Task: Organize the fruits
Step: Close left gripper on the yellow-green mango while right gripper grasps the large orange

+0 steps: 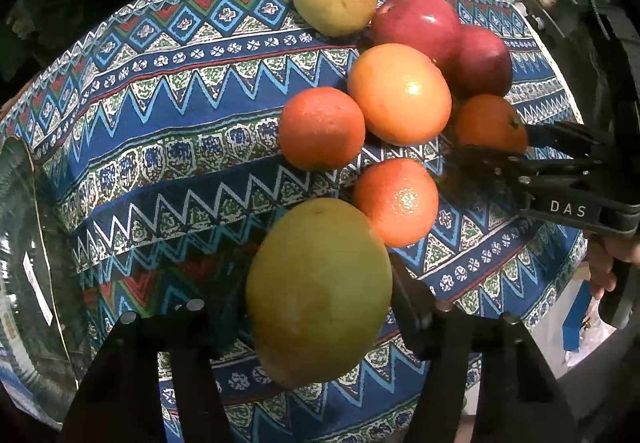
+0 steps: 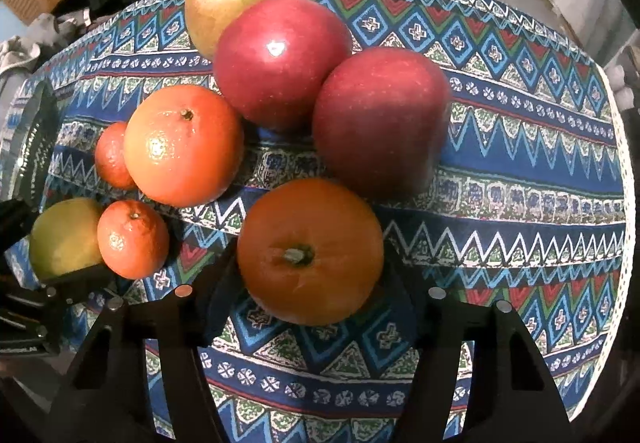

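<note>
We are clamping a large yellow-green mango (image 1: 318, 293) on the blue patterned tablecloth (image 1: 168, 147) with our left gripper (image 1: 316, 307), pointing steeply down. Our right gripper (image 2: 310, 275), equally steep, is pinching a stemmed orange tangerine (image 2: 310, 251) beside two red apples (image 2: 380, 119).

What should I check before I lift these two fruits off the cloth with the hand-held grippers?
1. Green-yellow fruit between the left hand-held gripper's fingers, both touching: ok.
2. Dark orange between the right hand-held gripper's fingers, both touching: ok.
3. Green-yellow fruit free of neighbours: not ok, a small orange sits against it.
4. Dark orange free of the red apple: cannot tell, they sit very close.
5. Where each fruit should go: cannot tell.
</note>
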{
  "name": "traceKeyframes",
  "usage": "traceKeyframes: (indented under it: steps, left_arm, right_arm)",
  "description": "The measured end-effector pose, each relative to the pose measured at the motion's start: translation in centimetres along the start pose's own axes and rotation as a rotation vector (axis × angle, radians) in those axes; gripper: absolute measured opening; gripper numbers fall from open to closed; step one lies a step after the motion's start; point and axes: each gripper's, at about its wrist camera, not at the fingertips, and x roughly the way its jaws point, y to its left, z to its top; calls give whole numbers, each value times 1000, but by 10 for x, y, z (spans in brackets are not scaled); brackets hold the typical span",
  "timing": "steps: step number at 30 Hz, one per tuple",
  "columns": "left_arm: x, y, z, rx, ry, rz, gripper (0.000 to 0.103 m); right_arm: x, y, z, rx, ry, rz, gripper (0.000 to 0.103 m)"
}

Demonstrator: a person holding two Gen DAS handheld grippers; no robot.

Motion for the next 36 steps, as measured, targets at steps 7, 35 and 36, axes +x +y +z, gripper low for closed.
traceKeyframes:
  steps: [7,35,36]
  left_arm:
    - [-4,1,-6,1,-8,7,65]
    - [-100,16,-8,-43,-243,-8,65]
    - [-103,15,-8,-40,-253,-7,65]
  right_arm:
    - [-13,2,-17,-4,-36,-12,65]
    - [-114,28,-10,-28,-260,72,64]
    - [-120,30,-9,-30,-271,80,64]
